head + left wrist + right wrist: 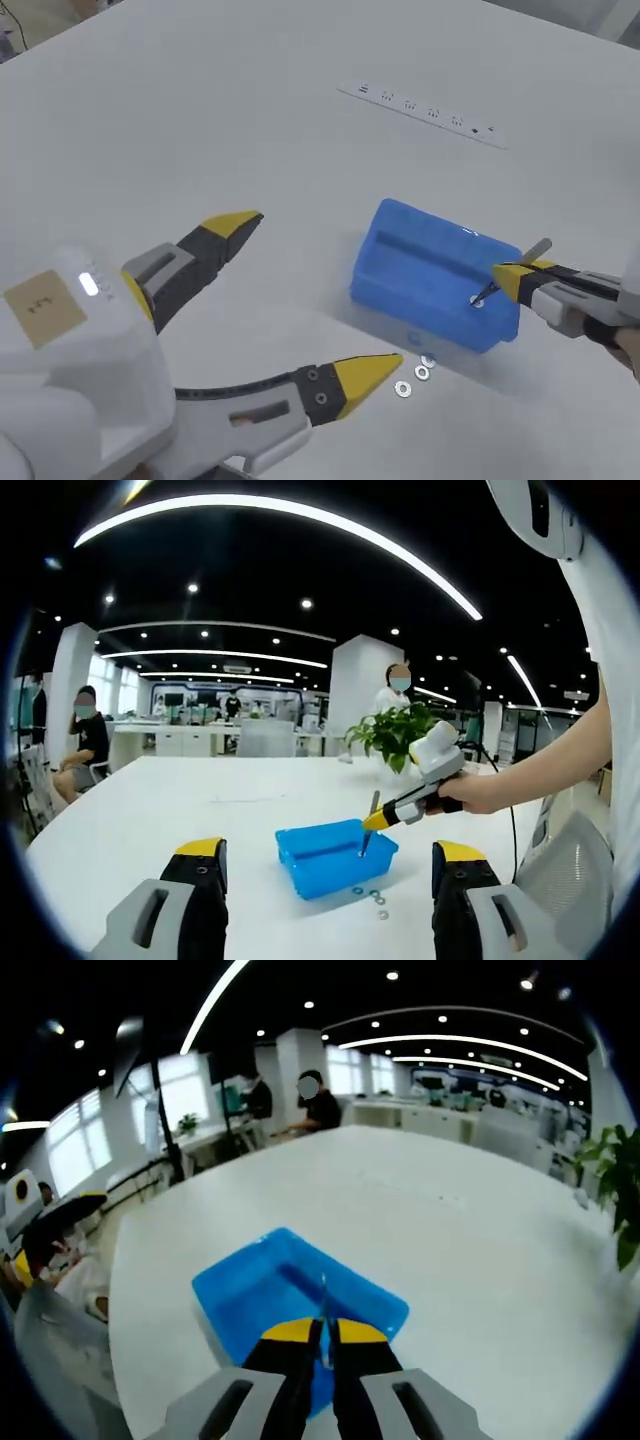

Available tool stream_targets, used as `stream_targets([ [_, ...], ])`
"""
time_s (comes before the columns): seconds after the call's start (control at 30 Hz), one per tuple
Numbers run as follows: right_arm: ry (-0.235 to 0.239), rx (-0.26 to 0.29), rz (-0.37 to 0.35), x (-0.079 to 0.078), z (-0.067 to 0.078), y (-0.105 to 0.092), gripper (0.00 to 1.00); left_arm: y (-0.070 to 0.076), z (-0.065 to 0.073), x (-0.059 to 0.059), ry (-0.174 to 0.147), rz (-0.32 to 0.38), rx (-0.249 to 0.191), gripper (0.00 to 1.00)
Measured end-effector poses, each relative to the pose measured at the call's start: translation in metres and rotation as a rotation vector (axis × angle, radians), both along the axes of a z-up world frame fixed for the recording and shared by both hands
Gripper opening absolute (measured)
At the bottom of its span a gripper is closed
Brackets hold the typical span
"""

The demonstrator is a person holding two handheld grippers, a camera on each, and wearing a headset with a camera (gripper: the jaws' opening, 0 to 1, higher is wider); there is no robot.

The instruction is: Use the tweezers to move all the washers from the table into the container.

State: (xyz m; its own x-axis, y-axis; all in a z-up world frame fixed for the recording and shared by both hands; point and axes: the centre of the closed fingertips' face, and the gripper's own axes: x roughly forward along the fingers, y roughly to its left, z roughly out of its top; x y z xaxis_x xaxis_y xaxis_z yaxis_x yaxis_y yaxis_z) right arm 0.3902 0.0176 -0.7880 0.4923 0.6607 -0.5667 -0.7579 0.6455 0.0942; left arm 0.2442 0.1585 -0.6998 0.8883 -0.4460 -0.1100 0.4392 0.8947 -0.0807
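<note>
Blue plastic container (420, 265) beneath the tips of the tweezers (486, 293); three washers (421, 373) lie outside its near long wall.
The right gripper (515, 280), its jaws pinched almost together on the tweezers, holds them tilted, tips down inside the container at the end nearest that gripper. A small ring at the tips looks like a washer but is too small to be sure. The next pick lies across the near wall, just beside the container. The left gripper (315, 295) hangs wide open and empty, one jaw tip near those washers.
</note>
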Motion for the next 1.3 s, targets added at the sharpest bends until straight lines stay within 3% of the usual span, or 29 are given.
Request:
stream_targets([
  [0.07, 0.004, -0.001, 0.001, 0.000, -0.001, 0.000, 0.02, -0.005, 0.004, 0.000, -0.005, -0.014, -0.027, 0.85],
  [0.1, 0.005, -0.001, 0.001, 0.000, -0.002, -0.001, 0.02, -0.007, 0.009, -0.001, -0.023, -0.019, -0.052, 0.85],
  [0.27, -0.002, 0.004, -0.001, 0.001, 0.000, -0.001, 0.03, -0.005, 0.006, 0.000, -0.008, -0.010, -0.066, 0.85],
  [0.37, -0.012, 0.041, -0.010, -0.002, 0.013, 0.001, 0.03, -0.009, 0.006, 0.001, -0.010, -0.006, -0.062, 0.84],
  [0.47, -0.030, 0.086, -0.002, -0.012, 0.032, 0.005, 0.03, -0.010, 0.002, 0.000, 0.033, -0.016, -0.058, 0.82],
  [0.63, -0.041, 0.143, 0.022, -0.033, 0.052, 0.013, 0.02, -0.013, 0.006, -0.001, 0.011, -0.025, -0.053, 0.82],
  [0.8, -0.040, 0.193, 0.008, -0.053, 0.061, 0.020, 0.02, -0.011, 0.006, -0.001, 0.020, -0.032, -0.045, 0.82],
  [0.9, -0.031, 0.202, 0.023, -0.063, 0.059, 0.028, 0.02, -0.010, 0.004, -0.001, 0.023, -0.031, -0.038, 0.81],
  [1.0, -0.034, 0.172, 0.076, -0.074, 0.048, 0.038, 0.02, -0.009, 0.003, -0.001, 0.026, -0.032, -0.033, 0.81],
  [1.17, -0.042, 0.110, 0.113, -0.079, 0.025, 0.049, 0.03, -0.007, 0.003, 0.000, 0.027, -0.029, -0.029, 0.80],
  [1.3, -0.041, 0.090, 0.117, -0.079, 0.014, 0.052, 0.02, -0.005, 0.003, 0.000, 0.029, -0.024, -0.026, 0.80],
])
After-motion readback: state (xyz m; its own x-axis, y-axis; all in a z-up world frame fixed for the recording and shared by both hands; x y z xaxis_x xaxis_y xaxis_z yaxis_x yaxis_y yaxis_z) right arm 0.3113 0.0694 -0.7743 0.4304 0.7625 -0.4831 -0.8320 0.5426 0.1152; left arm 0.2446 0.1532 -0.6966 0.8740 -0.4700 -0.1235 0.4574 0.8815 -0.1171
